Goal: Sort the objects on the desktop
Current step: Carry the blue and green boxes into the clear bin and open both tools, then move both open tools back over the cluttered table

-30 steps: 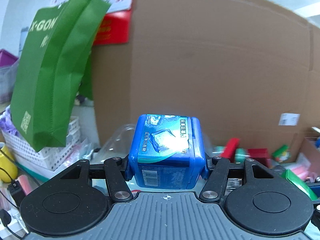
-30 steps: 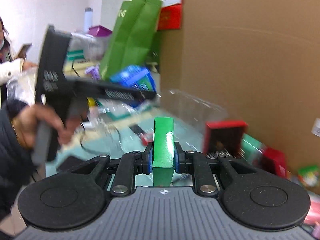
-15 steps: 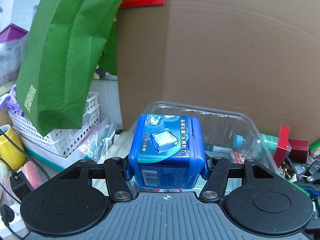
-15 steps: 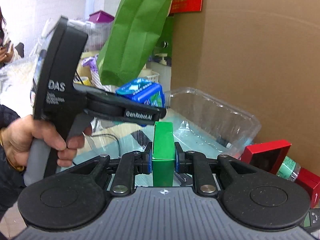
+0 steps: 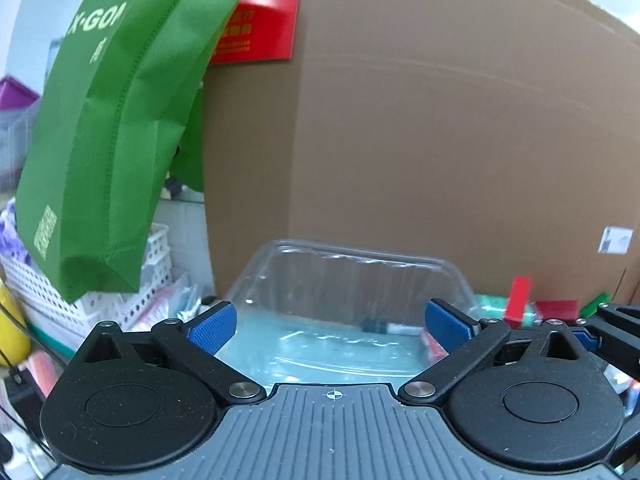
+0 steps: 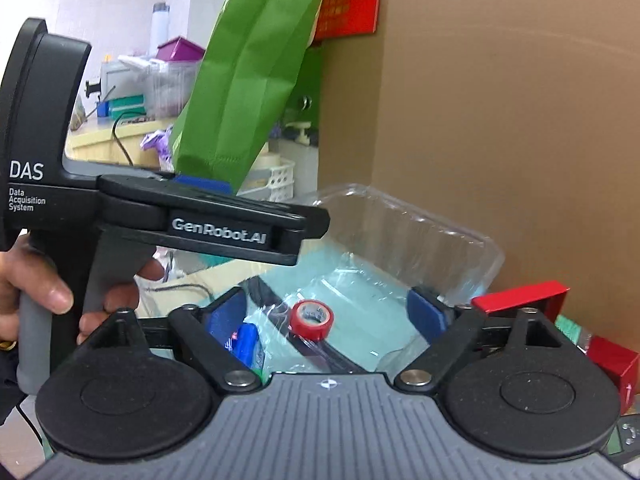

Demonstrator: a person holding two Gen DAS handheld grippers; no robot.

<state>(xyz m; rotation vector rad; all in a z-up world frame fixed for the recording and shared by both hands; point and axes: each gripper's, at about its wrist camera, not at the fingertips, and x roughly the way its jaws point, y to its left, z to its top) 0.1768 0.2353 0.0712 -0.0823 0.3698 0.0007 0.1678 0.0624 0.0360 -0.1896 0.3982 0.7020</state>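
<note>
left gripper (image 5: 332, 326): jaws opening, blue pads (image 5: 214, 326) wide apart, nothing between them; pointed over the clear plastic tray (image 5: 352, 272).
right gripper (image 6: 326, 314): jaws opening, pads spread, nothing clamped; also aimed at the tray (image 6: 420, 224) from its right-hand side.
left gripper in the right wrist view: seen side-on (image 6: 224, 220), black body with "GenRobot.AI" on it, nose over the tray's left end.
hand (image 6: 44, 284): wrapped round the grey handle of the left gripper, at the left edge of the right wrist view.
clear plastic tray: sat on the desk just in front of the cardboard box (image 5: 440, 140), open side up.
tray contents, left wrist view: a small pen-like item (image 5: 380, 326) near the back wall; too blurred to identify.
red tape roll (image 6: 311, 319): lay between the right gripper's pads in the picture, below them; could not tell whether inside the tray or just in front of it.
blue box (image 6: 248, 344): low behind the right gripper's left pad, mostly hidden.
red box (image 6: 524, 300): beside the tray's right end, against the cardboard box; a second red item (image 6: 612, 360) lower right.
green bag (image 5: 120, 140): hung left of the cardboard box, above a white perforated basket (image 5: 152, 280).
red card (image 5: 260, 28): up against the cardboard box's top left, behind the green bag.
desk clutter: more small red and green items (image 5: 520, 300) right of the tray, blurred.
</note>
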